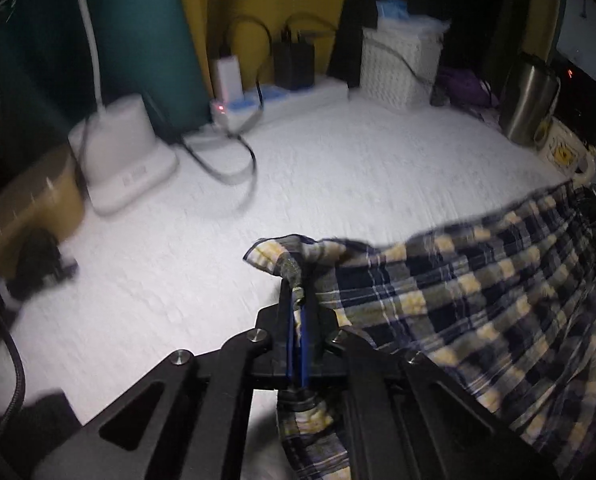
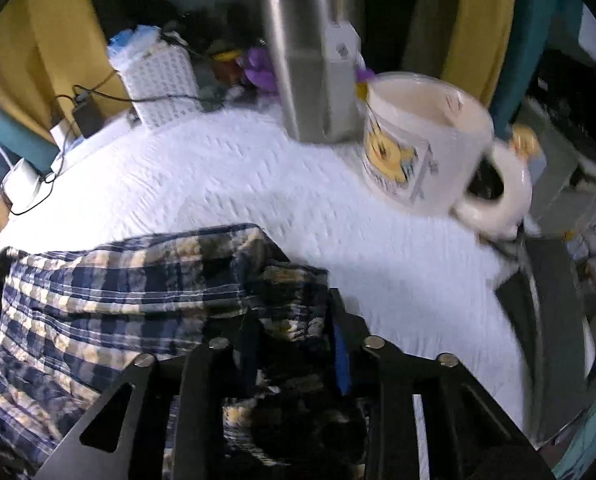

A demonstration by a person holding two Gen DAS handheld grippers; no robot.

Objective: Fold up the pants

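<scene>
The fold looks barely begun, judging by the cloth: the pants lie bunched rather than flat, with no clean crease showing in either view. What seems done is the pick-up. In the left wrist view the left gripper, at lower centre, is clamped tight on a corner of the plaid cloth, which runs off to the right edge of the frame and also hangs below the jaws. In the right wrist view the right gripper, at lower centre, is closed on a thick bunched wad of the same pants, which spread to the lower left. Carrying the cloth over, laying it flat and smoothing it all appear still to do.

Room, left to right in the left wrist view: a lamp base and cable crowd the upper left, a power strip sits at upper centre, then a basket, a steel flask and a mug at the right. The white cloth between them is open, the widest free patch. In the right wrist view the mug stands close above and right of the grip, the nearest thing to knock.
</scene>
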